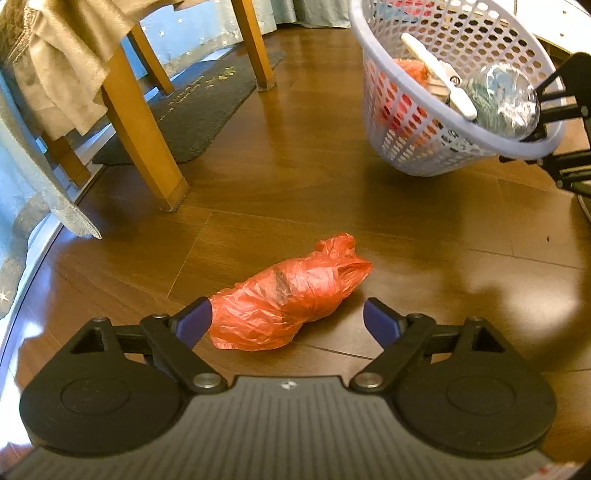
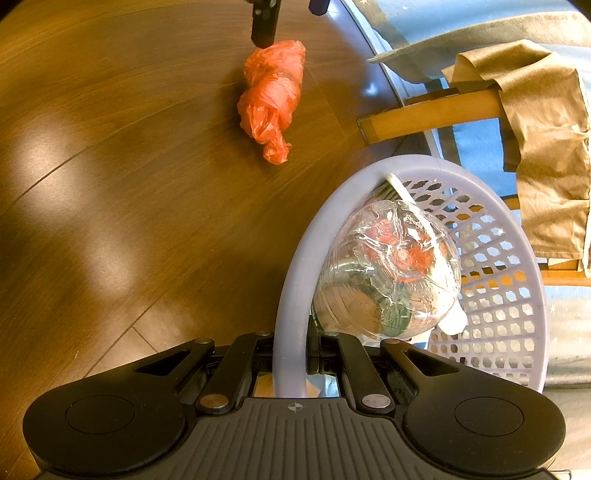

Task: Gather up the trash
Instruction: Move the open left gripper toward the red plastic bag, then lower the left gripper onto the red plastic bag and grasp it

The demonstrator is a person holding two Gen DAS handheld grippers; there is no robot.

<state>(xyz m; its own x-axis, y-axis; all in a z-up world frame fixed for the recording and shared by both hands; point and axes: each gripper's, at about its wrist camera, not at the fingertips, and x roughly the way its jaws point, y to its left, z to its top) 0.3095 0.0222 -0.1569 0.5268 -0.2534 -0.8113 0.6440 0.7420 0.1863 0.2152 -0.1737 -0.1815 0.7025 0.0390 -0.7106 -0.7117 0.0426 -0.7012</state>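
Note:
A crumpled orange plastic bag (image 1: 291, 295) lies on the wooden floor. My left gripper (image 1: 287, 312) is open just above it, its blue fingertips (image 1: 195, 319) standing on either side of the bag's near end without pressing on it. The right wrist view shows the same bag (image 2: 271, 96) with the left gripper (image 2: 291, 14) over its far end. My right gripper (image 2: 291, 350) is shut on the rim of a pale lilac mesh basket (image 2: 295, 277), which hangs tilted above the floor (image 1: 424, 147). Inside the basket are a clear plastic bottle (image 2: 388, 269), a white stick-like item (image 1: 439, 74) and orange-red scraps.
Wooden table legs (image 1: 147, 147) stand to the left, with a beige cloth (image 1: 59, 74) draped over them and a dark mat (image 1: 199, 110) behind. A pale blue curtain (image 1: 22, 177) hangs at the far left. Bare wood floor (image 1: 443, 240) stretches right of the bag.

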